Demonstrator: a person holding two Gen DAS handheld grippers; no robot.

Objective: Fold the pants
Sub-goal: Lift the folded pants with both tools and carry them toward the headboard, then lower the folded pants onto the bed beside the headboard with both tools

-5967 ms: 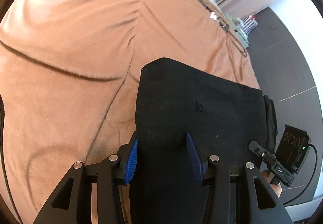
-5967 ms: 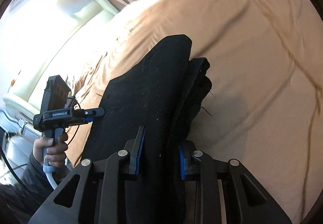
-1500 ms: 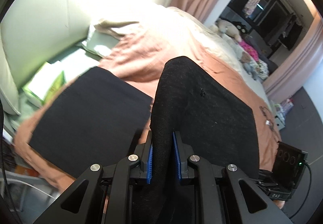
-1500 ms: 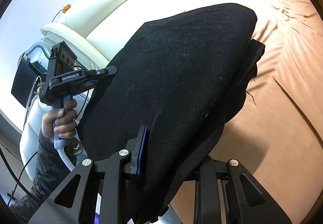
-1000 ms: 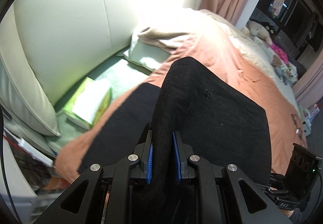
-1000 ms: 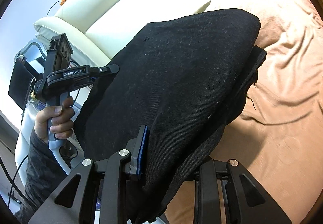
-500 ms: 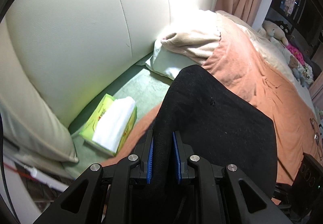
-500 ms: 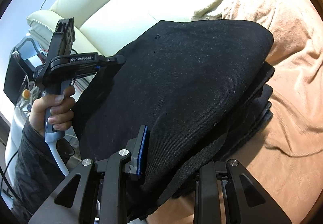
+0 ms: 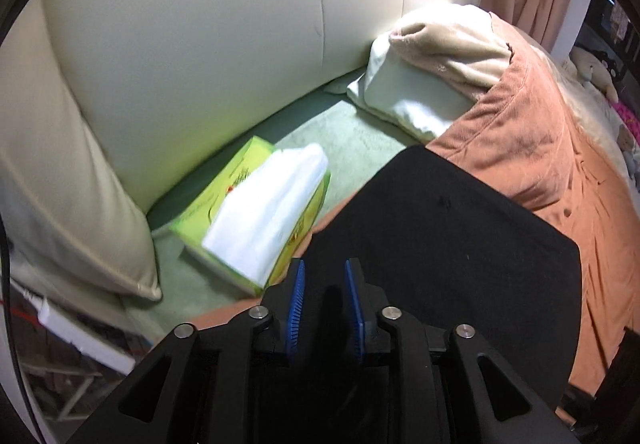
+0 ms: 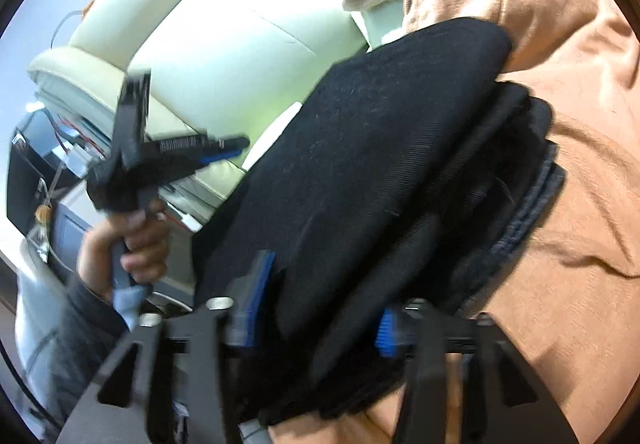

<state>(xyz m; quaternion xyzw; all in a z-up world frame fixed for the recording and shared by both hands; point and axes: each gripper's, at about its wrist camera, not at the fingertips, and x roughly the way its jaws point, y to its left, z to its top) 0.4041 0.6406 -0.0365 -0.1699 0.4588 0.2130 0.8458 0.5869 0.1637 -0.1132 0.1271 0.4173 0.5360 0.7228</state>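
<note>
A: Folded black pants [image 9: 448, 244] are seen lying on the orange bedcover [image 9: 560, 147], spreading from the left gripper [image 9: 325, 300] toward 1 o'clock. Its jaws have just been opened; cloth is left between them, unpressed.

B: Right gripper [image 10: 316, 308]: jaws likewise just parted, the stacked pants sitting loose between them, extending toward 1 o'clock. Tissue box [image 9: 256, 219] noted at 10 o'clock of the left gripper.

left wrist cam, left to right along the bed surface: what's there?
Cream cushion → tissue box → black pants → orange blanket. The white pillow sits further back, so I left it out.
</note>
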